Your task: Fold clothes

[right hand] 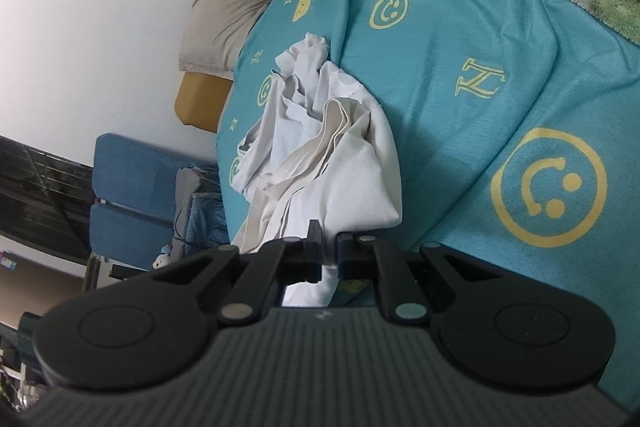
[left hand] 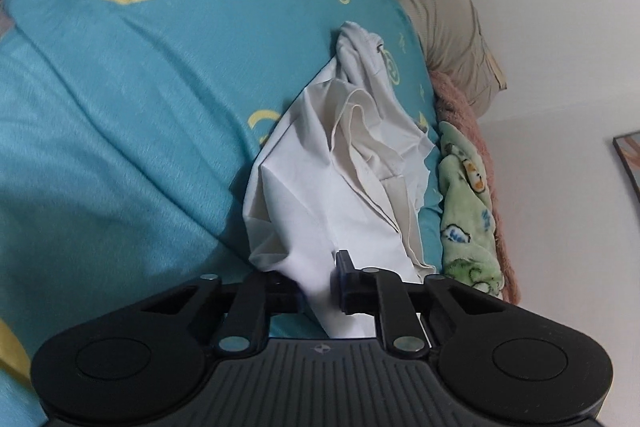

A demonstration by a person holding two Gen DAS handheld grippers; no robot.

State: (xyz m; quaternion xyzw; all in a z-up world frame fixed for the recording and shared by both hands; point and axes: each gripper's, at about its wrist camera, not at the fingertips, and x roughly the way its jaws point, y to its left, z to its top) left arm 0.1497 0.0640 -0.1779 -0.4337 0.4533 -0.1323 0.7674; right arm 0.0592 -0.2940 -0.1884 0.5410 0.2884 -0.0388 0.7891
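Both grippers pinch the white garment, ready to spread it.
Left hand-held gripper [left hand: 320, 287] and right hand-held gripper [right hand: 329, 259] each clench the crumpled white garment [left hand: 344, 163] on the bed [left hand: 120, 87]; next likely lifting apart.

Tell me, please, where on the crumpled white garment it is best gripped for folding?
Probably at its near hem, from the near edge of the bed: the white garment trails toward both claws, bunched at its far end. The left claw and right claw are shut on that near edge.
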